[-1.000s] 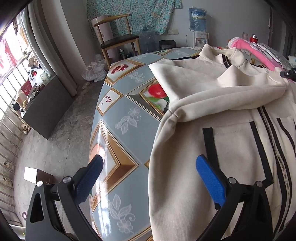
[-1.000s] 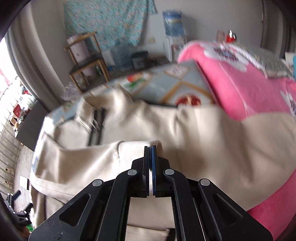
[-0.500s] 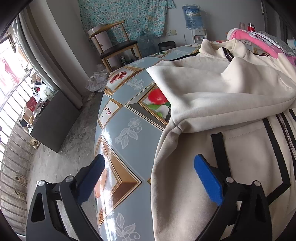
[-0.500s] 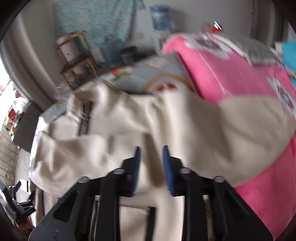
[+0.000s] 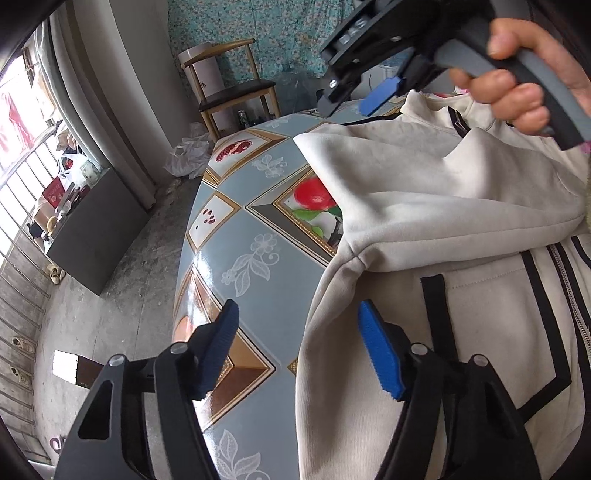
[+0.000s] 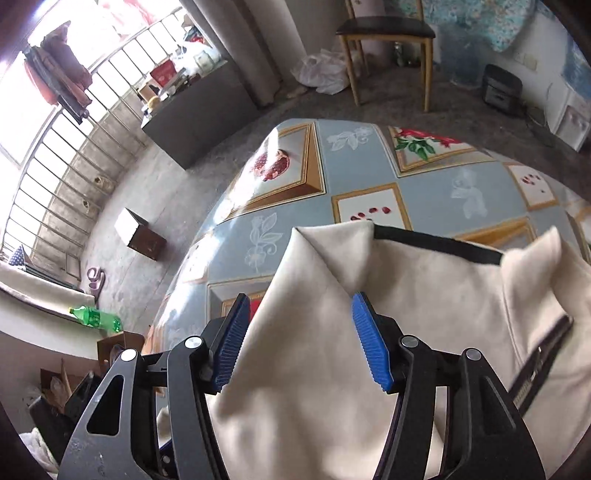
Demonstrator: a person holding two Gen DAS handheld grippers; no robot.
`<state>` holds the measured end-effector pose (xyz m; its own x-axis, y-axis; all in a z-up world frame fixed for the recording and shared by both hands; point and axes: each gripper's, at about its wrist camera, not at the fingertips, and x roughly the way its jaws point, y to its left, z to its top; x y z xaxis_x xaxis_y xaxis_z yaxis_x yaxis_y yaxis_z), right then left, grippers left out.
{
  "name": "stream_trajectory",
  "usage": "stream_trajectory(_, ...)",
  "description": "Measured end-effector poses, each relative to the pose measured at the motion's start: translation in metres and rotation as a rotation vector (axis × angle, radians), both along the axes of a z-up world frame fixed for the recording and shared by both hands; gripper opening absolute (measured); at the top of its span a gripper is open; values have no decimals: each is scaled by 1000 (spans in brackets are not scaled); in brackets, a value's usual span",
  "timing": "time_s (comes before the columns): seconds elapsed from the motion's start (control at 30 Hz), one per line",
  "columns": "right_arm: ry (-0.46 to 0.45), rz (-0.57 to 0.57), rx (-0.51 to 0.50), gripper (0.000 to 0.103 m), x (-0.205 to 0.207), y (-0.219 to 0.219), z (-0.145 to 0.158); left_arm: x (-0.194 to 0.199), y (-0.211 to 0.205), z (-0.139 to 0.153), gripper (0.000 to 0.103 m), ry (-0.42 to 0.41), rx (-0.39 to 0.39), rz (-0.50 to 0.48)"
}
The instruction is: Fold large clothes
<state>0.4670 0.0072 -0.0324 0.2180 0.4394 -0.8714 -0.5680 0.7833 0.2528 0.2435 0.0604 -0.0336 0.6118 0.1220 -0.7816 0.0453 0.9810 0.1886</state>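
My left gripper [image 5: 295,350], jaws closing, straddles the cream zip-up fleece jacket's [image 5: 424,206] side edge; my right gripper [image 6: 295,339], jaws opening, probably hovers above its folded sleeve corner.

A wooden chair [image 5: 232,86] with a dark seat stands beyond the fingers, against a wall hung with teal floral cloth [image 5: 258,33]. Left of the fingers, daylight pours through a barred window [image 6: 55,155] above a dark grey cabinet [image 5: 94,229]. The concrete floor [image 5: 103,295] carries a white plastic bag [image 5: 188,155] and a green bottle [image 6: 96,317]. Pale curtains [image 5: 107,92] hang beside the window.
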Motion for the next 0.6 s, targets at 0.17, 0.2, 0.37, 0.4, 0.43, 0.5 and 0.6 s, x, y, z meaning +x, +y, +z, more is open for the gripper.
stream_trajectory(0.17, 42, 19, -99, 30, 21, 19, -17, 3, 9, -1, 41, 14, -74, 3)
stream_trajectory(0.2, 49, 31, -131, 19, 20, 21, -21, 4, 10, -1, 36, 15, -87, 1)
stream_trajectory(0.37, -42, 82, -177, 2, 13, 28, -10, 5, 12, -7, 9, 21, -126, -16)
stream_trajectory(0.4, -67, 92, -152, 2, 12, 30, -2, 4, 12, -6, 8, 13, -127, -13)
stream_trajectory(0.43, -77, 94, -127, 2, 14, 32, 3, 2, 12, -5, 8, 2, -130, -8)
stream_trajectory(0.5, -89, 105, -90, 2, 16, 38, 10, -2, 14, -2, 7, -12, -142, 4)
stream_trajectory(0.6, -89, 129, -110, 2, 20, 57, -2, -4, 12, -3, 7, -3, -137, 7)
